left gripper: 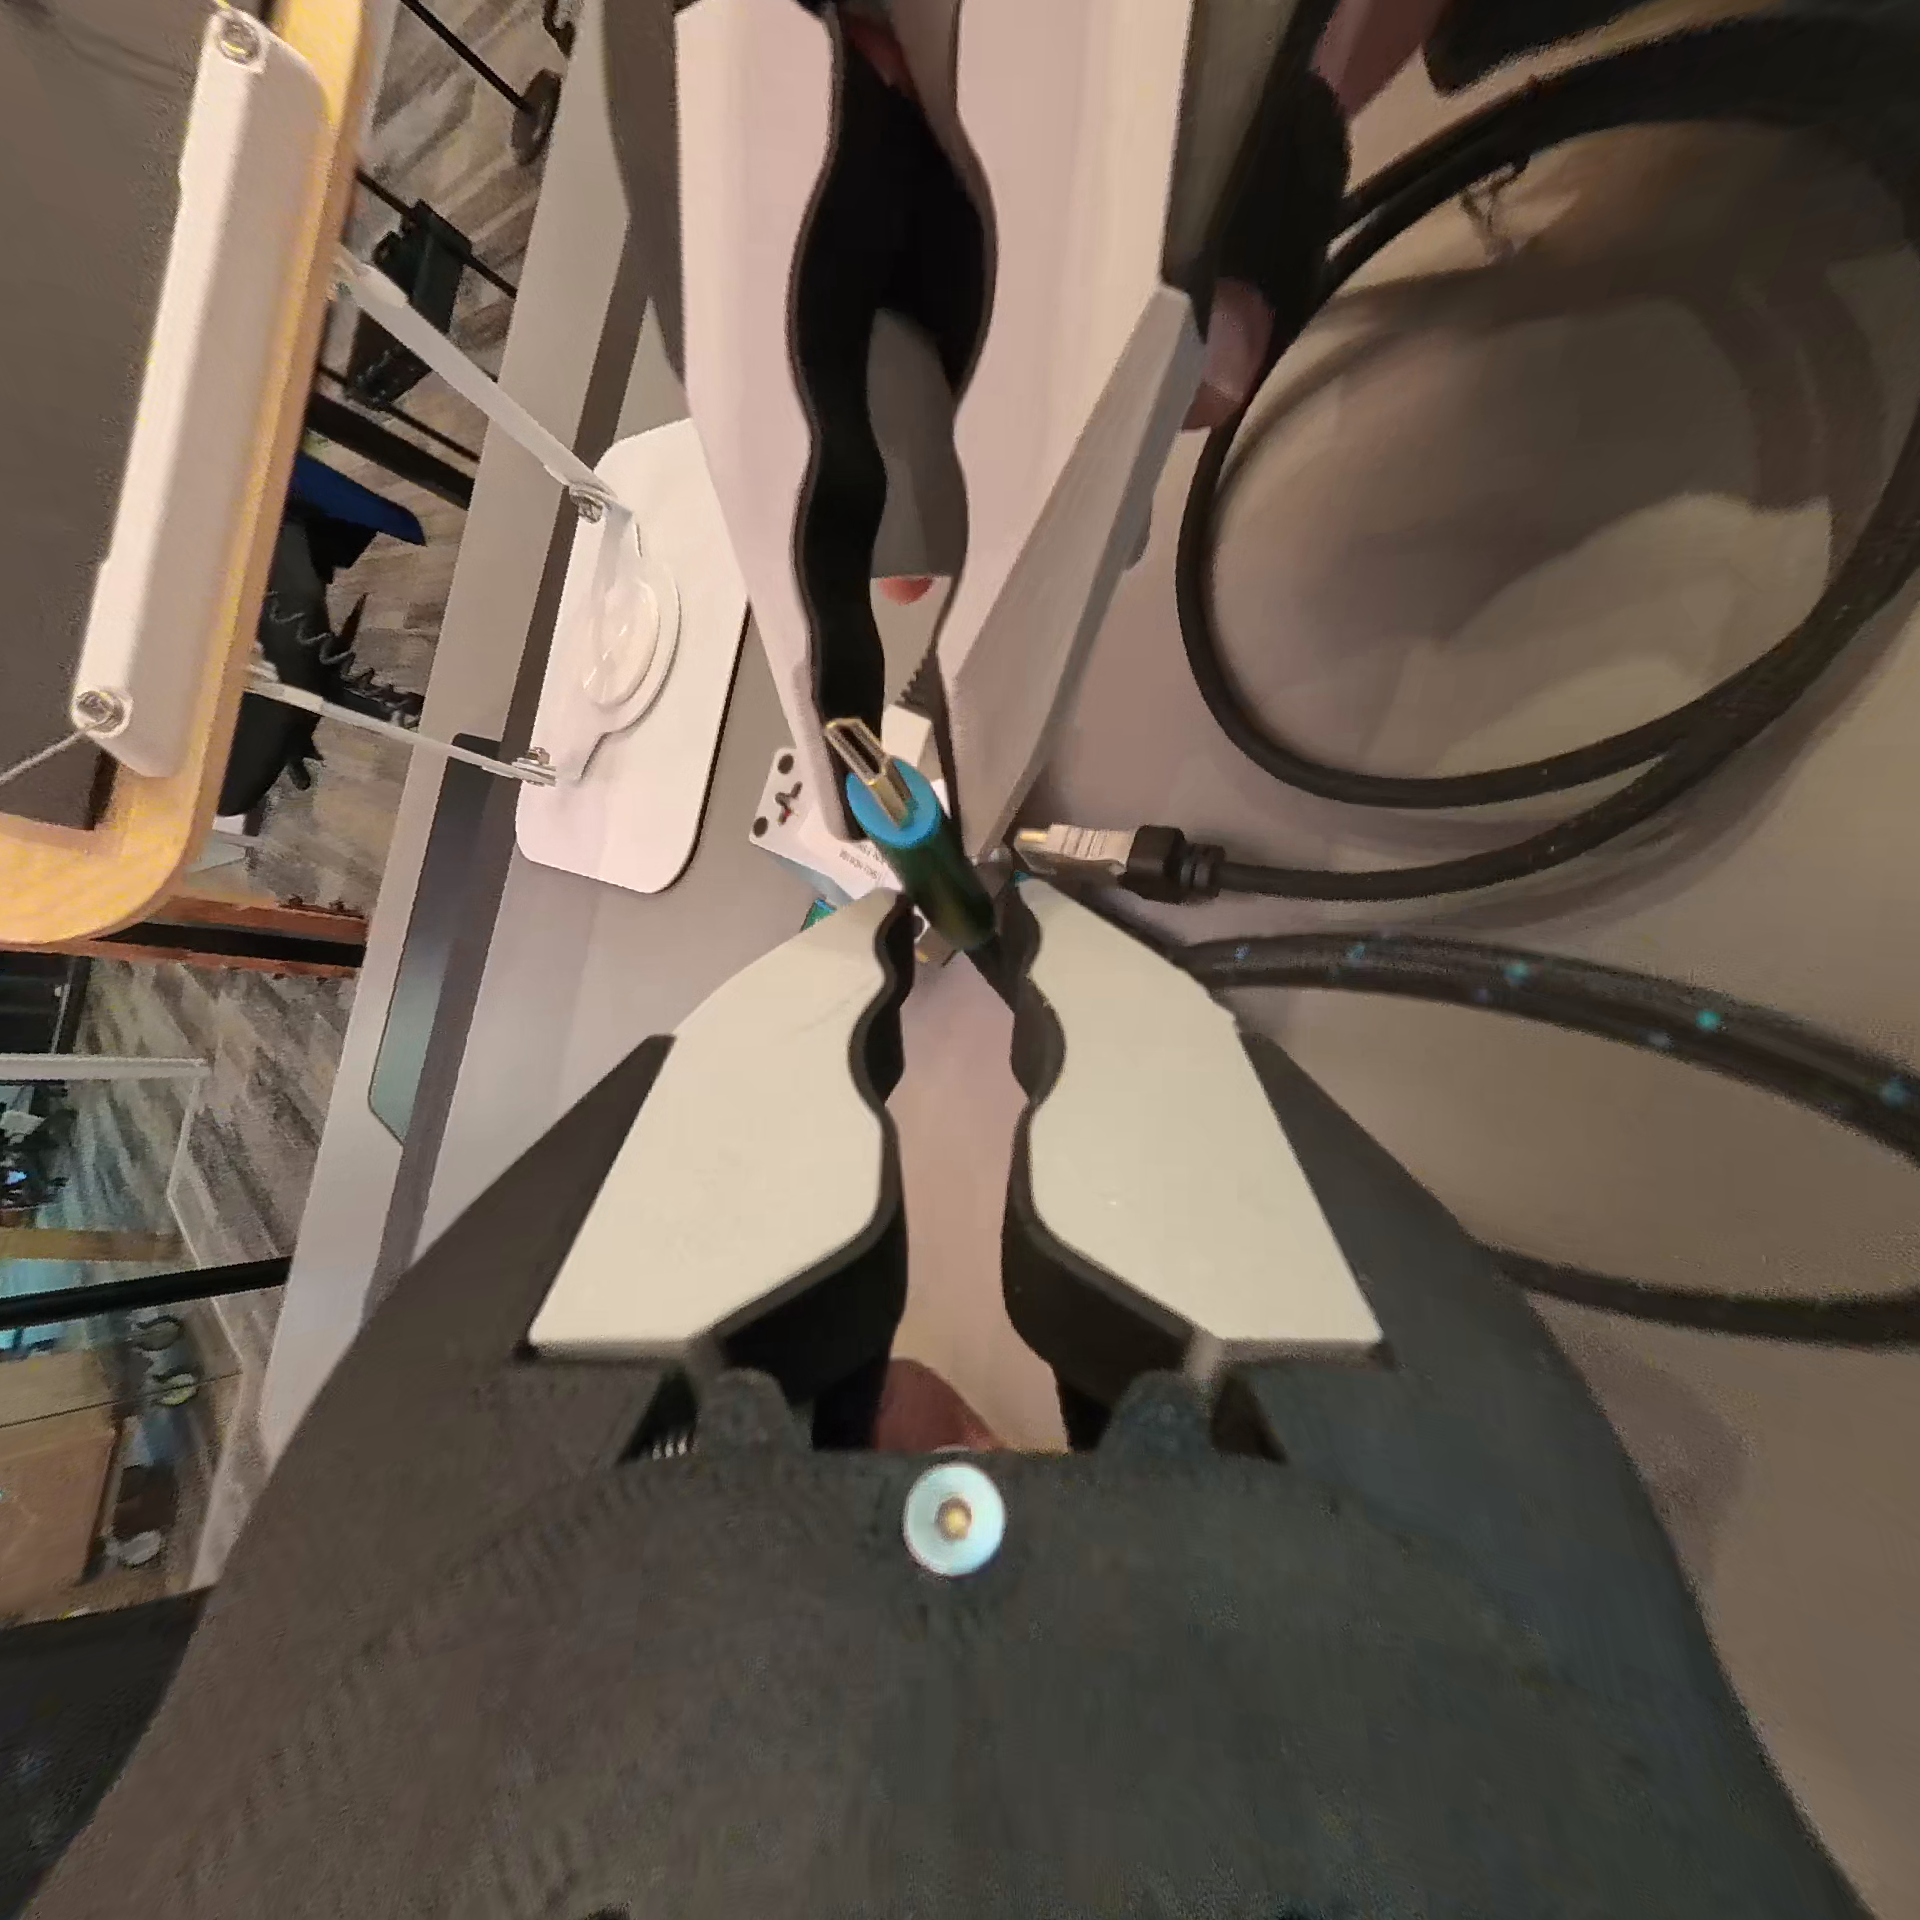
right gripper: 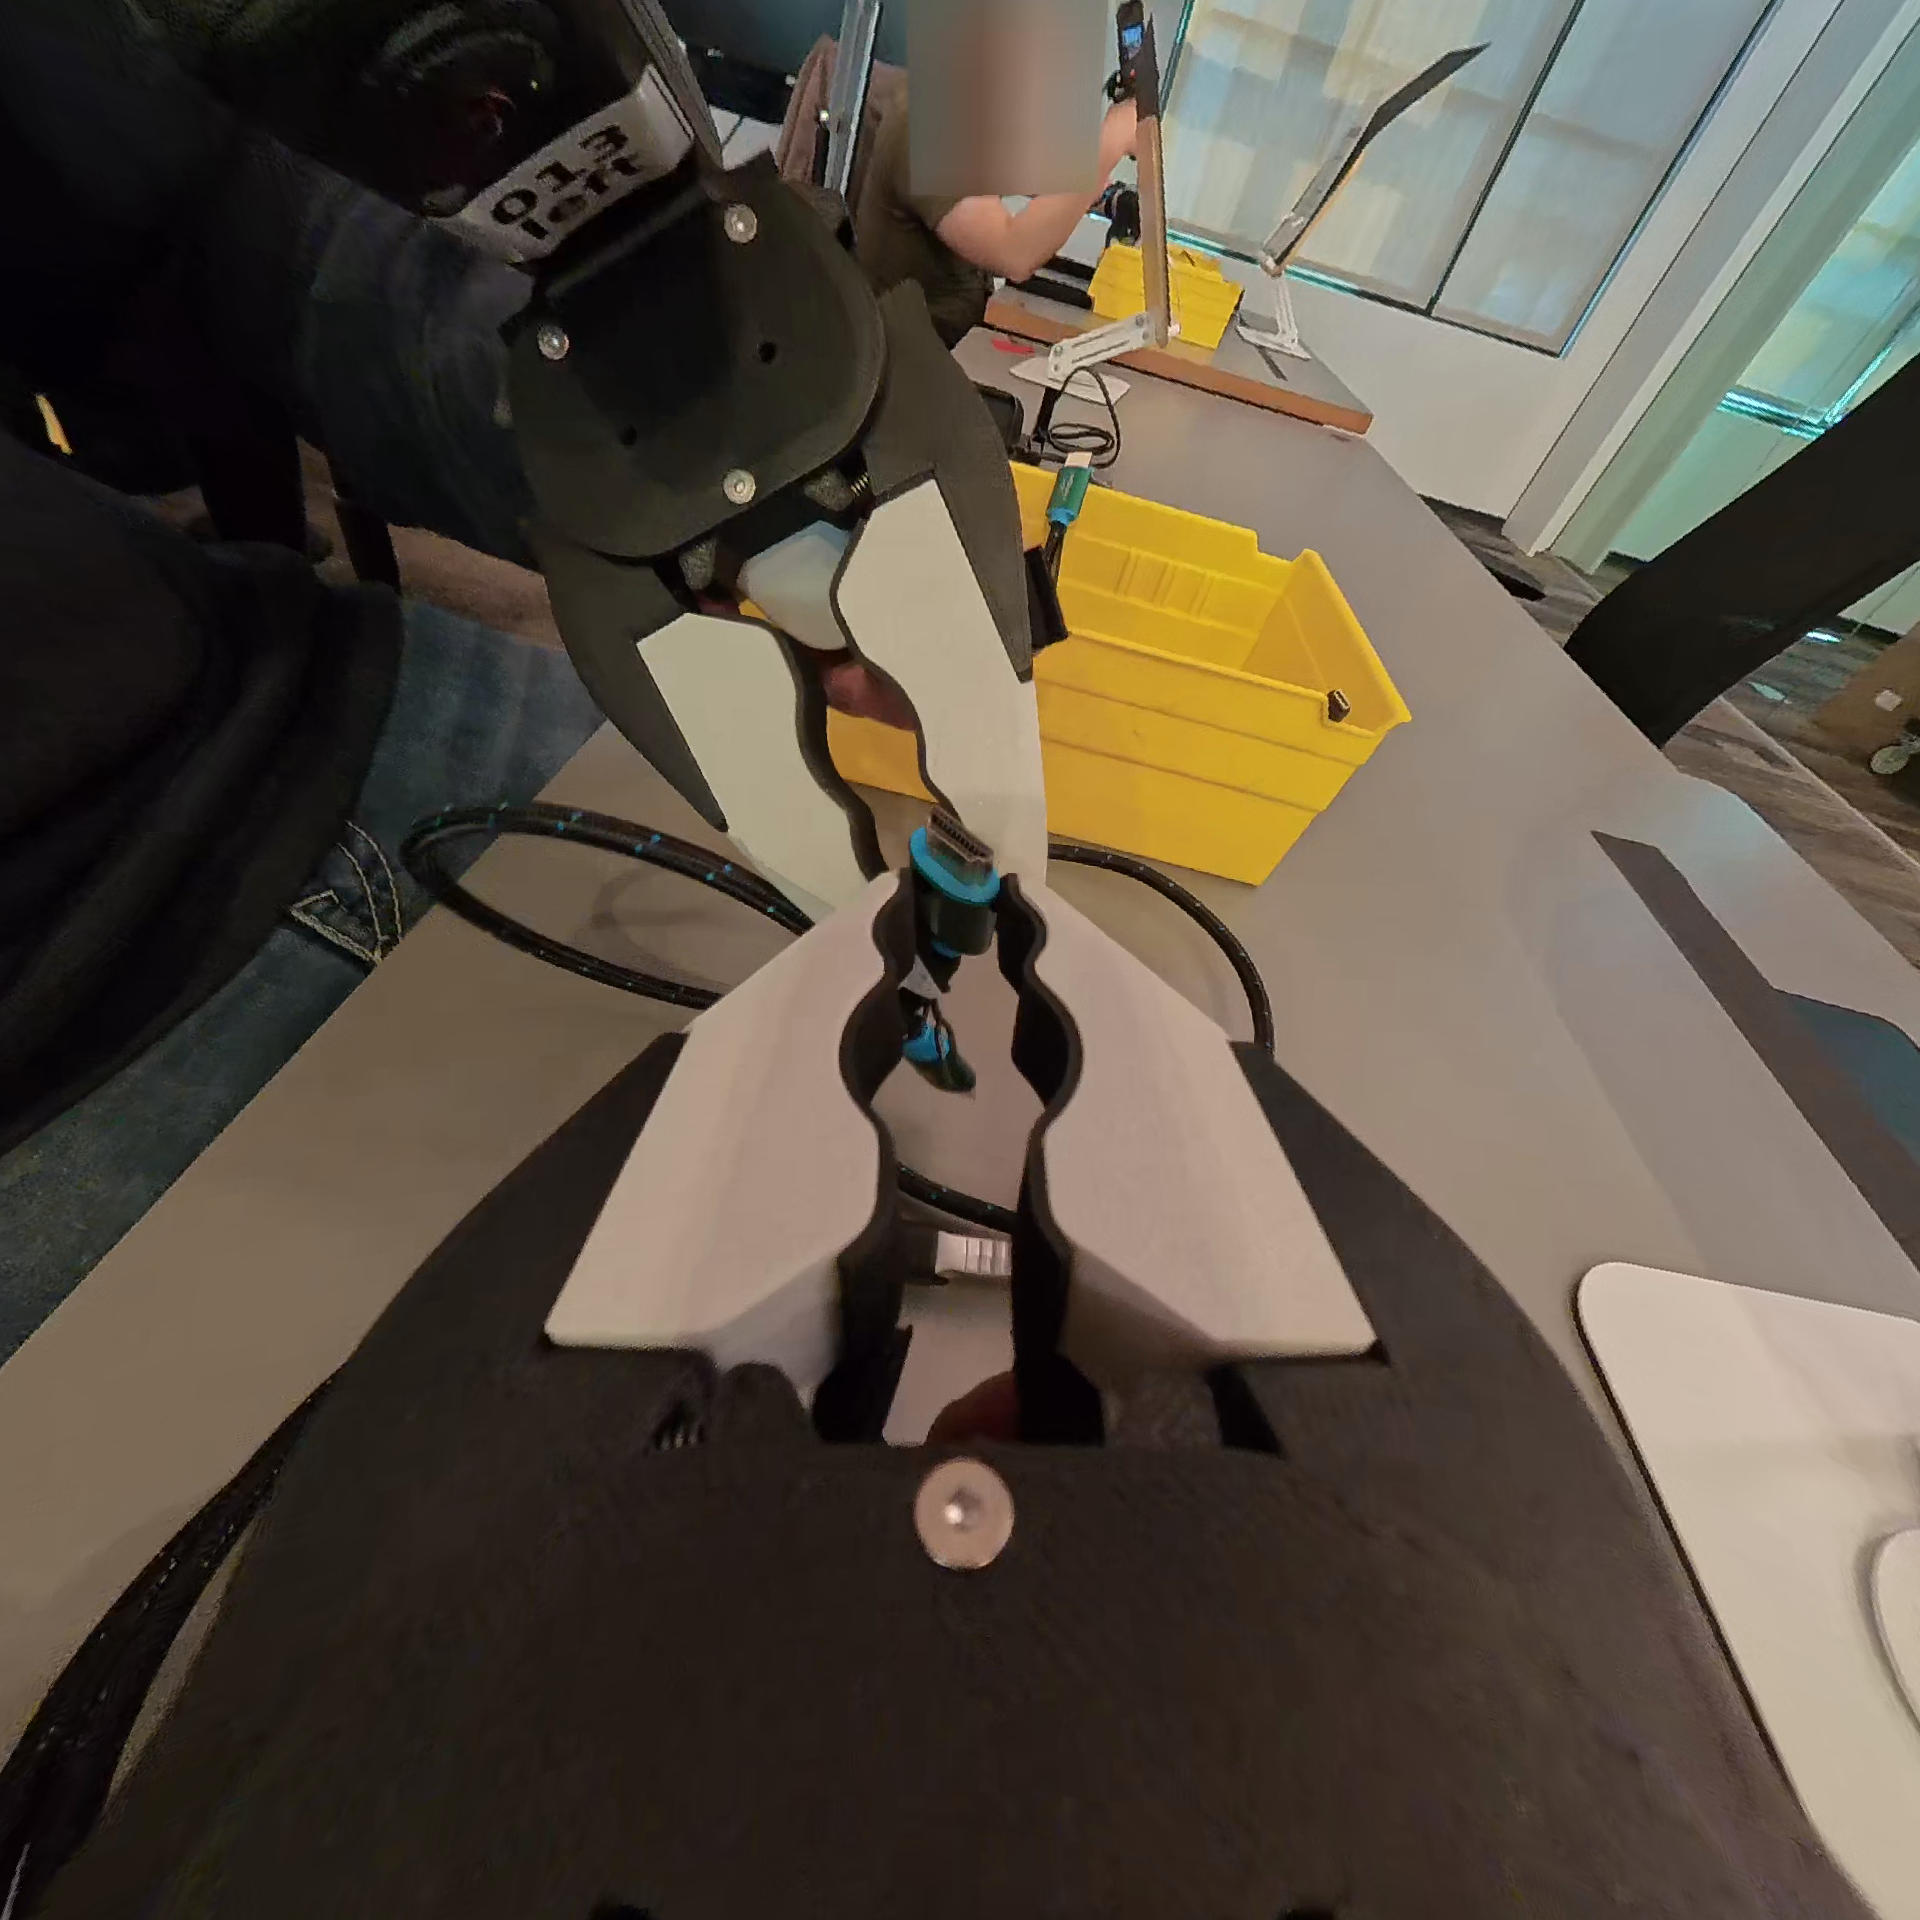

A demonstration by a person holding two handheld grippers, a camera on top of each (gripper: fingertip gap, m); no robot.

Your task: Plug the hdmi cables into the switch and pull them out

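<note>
Blue-collared plug [right gripper: 951, 896] pinched at the right gripper [right gripper: 954, 914] tips, long axis pointing forward toward the near-shut left gripper [right gripper: 940, 862], closest to it; switch unclear.

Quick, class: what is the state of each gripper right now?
Right gripper: closed on the blue-collared HDMI plug.
Left gripper: cannot be told; tips sit by that plug's rear.

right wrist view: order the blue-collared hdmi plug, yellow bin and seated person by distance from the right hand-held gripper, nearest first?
1. Blue-collared hdmi plug: clamped between the tips of the right hand-held gripper.
2. Yellow bin: on the table beyond the tips, slightly right.
3. Seated person: at the far end of the table, behind the bin.
</note>
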